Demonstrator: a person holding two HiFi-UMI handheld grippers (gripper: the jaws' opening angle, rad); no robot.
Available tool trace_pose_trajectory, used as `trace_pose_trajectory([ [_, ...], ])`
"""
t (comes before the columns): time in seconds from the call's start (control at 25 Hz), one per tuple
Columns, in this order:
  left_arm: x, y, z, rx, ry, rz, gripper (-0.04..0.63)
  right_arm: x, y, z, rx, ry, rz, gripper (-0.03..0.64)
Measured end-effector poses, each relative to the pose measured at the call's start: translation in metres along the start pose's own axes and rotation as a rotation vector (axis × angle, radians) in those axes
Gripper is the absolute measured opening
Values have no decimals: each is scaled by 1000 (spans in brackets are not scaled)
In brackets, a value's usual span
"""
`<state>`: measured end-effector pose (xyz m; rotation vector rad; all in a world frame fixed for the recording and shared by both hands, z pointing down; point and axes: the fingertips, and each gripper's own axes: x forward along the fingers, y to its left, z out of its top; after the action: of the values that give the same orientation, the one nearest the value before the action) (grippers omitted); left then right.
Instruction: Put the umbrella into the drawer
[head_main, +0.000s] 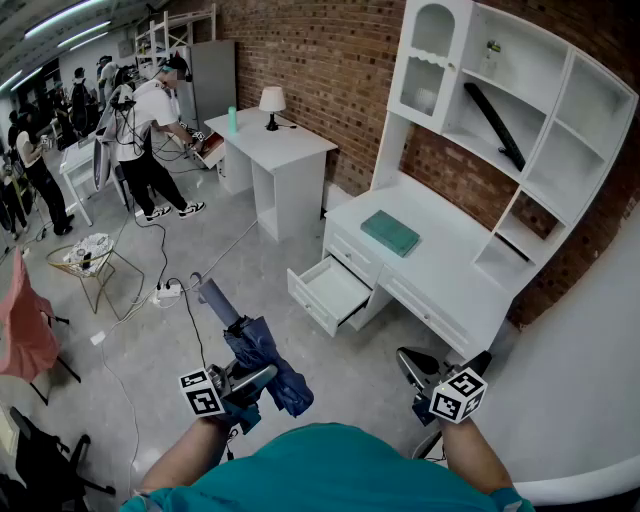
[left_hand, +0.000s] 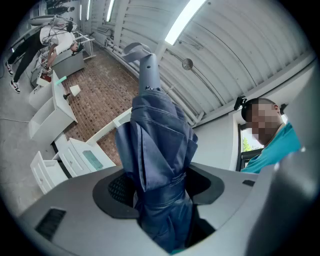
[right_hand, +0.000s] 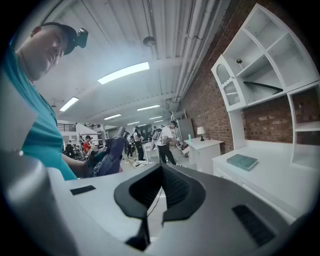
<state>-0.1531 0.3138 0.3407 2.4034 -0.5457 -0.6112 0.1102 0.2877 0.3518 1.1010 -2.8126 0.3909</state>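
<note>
Blue fabric fills the left gripper (head_main: 250, 383): its jaws are clamped on the folded, strapped umbrella (head_main: 262, 355) around the lower half of the bundle. The grey handle (head_main: 214, 296) sticks out beyond them. In the head view the umbrella's long axis runs from about 5 o'clock up to 11 o'clock, handle end farthest from the person. It is carried in the air over the grey floor, well apart from the furniture.

The right gripper (head_main: 443, 362) hangs at the other side of the body with its jaws spread and nothing between them.

The open drawer (head_main: 312, 303) juts from the white desk (head_main: 440, 270) and looks empty. From the umbrella it lies at roughly 1 o'clock, ahead and to the right. It sits about midway between the two grippers, so neither is plainly nearer, but the loaded left one has to make the trip.

The drawer's front panel seems to run close to the same 11-to-5 line as the umbrella. I judge that the carry needs mostly a swing forward and right, then a lowering, with little twist of the wrist. Whether the umbrella fits along the drawer's length cannot be told from here.
</note>
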Motion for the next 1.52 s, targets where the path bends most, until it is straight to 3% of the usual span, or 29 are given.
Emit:
trace_pose_trajectory([
  [0.84, 12, -5, 0, -6, -2, -16, 281, -4, -3, 8, -24, 12, -6, 21],
  [1.12, 35, -10, -12, 0, 1, -6, 281, -25, -31, 12, 5, -20, -30, 21],
  [1.52, 91, -27, -47, -10, 7, -21, 281, -79, -62, 11, -31, -32, -18, 21],
])
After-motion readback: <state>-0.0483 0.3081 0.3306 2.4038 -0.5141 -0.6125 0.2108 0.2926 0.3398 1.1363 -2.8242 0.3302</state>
